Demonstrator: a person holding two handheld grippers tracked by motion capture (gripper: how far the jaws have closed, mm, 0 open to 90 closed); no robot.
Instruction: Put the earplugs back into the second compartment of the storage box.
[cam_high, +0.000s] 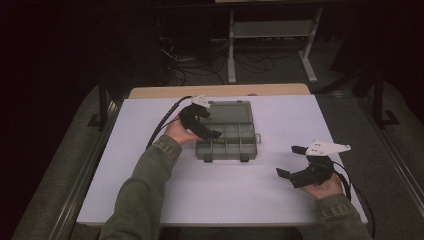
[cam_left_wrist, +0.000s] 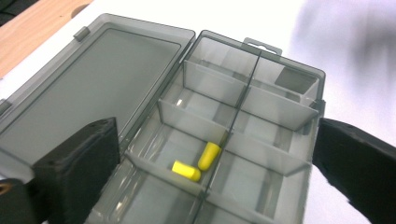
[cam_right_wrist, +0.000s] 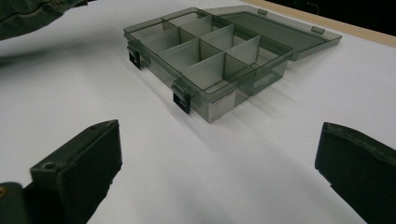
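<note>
Earplugs: two yellow earplugs lie in one compartment of the box, touching each other at an angle; one lies flat against a divider, the other leans along the middle wall
Box: a smoky clear compartment box sits on the table, towards its far middle; its lid is folded fully back and lies flat beside the tray; dividers cut the tray into two rows of cells; two dark latches hang on the near front wall in the right gripper view
Left tongs: the left tongs hang over the left part of the open box; the jaws stand wide apart with nothing between them; in the left gripper view they frame the tray from either side, the earplugs lying low between them, untouched
Right tongs: the right tongs are held well apart from the box, above bare table near the right front; jaws wide apart and empty; they face the box's latch side
Table: a pale table carries the box; a wooden edge runs along its far side
Person: green sleeves come in from the bottom; each hand grips one tool
</note>
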